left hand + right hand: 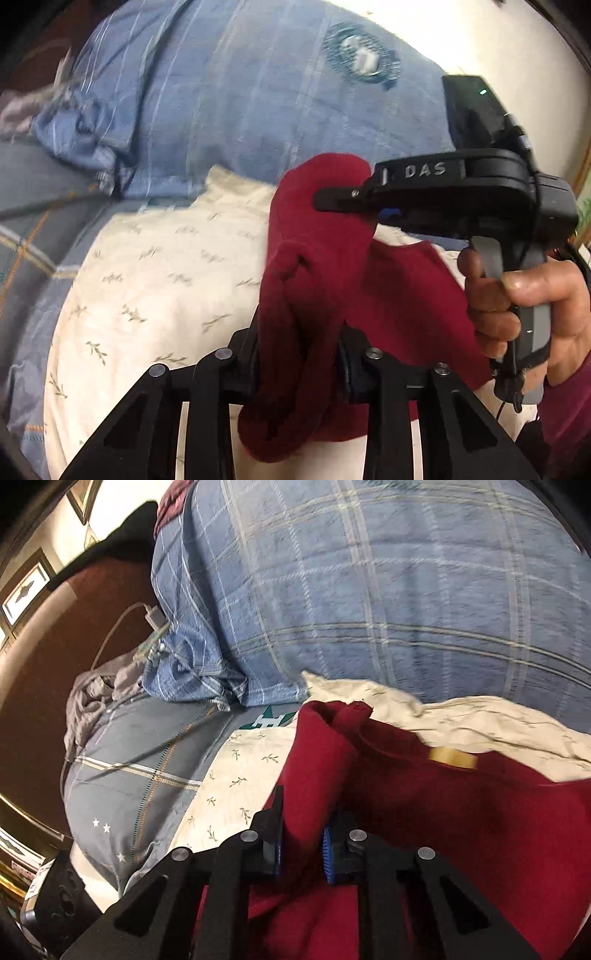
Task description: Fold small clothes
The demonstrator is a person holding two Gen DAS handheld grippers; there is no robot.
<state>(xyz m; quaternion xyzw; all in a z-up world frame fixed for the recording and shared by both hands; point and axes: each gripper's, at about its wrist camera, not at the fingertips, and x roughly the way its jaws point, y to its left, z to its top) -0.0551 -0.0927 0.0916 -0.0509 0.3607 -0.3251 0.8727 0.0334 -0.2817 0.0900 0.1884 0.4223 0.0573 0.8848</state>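
Home bedroom: bed, blue plaid duvet (406, 590), framed pictures (26, 590).

A cream sheet (240, 775) printed with small green sprigs lies spread over the bed, and behind it sits a big blue plaid pillow (388, 590) bearing a round badge (360, 55). Beside the pillow, a white charger plug (155, 617) with its cable rests near a crumpled grey cloth (92, 694). A yellowish roll of tape (452, 757) lies by the sheet's far edge, and framed pictures (26, 590) hang on the wall.
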